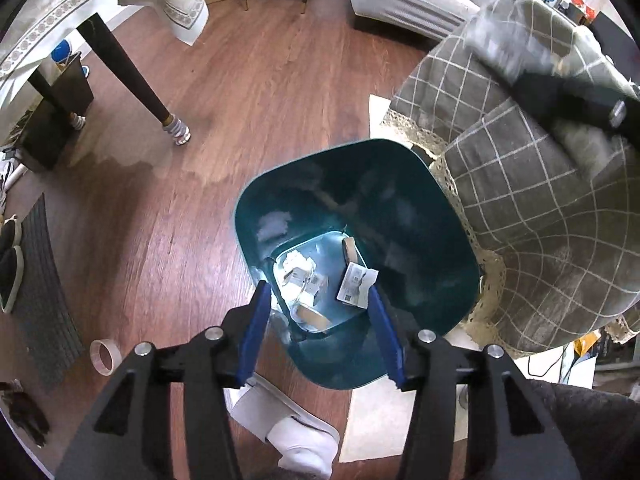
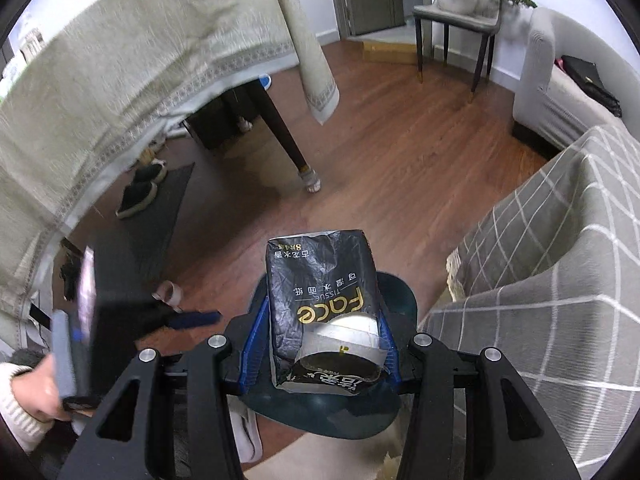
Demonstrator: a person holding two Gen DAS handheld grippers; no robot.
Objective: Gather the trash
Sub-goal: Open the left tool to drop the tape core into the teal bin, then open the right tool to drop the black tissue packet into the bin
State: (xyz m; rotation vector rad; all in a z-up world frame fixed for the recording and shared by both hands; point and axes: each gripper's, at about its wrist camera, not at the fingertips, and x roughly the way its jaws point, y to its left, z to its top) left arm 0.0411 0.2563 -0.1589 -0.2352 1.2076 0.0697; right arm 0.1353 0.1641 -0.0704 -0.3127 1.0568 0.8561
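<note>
A dark teal trash bin (image 1: 404,216) stands open on the wood floor, right under my left gripper (image 1: 319,288). That gripper is open, with nothing between its blue pads. Crumpled paper, clear wrappers (image 1: 300,276) and a white printed label (image 1: 357,287) lie at the bin's bottom. My right gripper (image 2: 322,308) is shut on a black "Face" tissue pack (image 2: 320,280), held over the bin's rim (image 2: 402,296). The left gripper (image 2: 192,318) shows blurred at the left in the right wrist view, held by a hand in a white sleeve (image 2: 20,404).
A sofa under a grey checked blanket (image 1: 540,220) presses against the bin's right side. A tape roll (image 1: 105,356) lies on the floor to the left, near a dark mat (image 1: 44,300) and shoes. A table leg (image 1: 136,80) and hanging tablecloth (image 2: 120,60) stand beyond. A white slipper (image 1: 288,424) sits below the bin.
</note>
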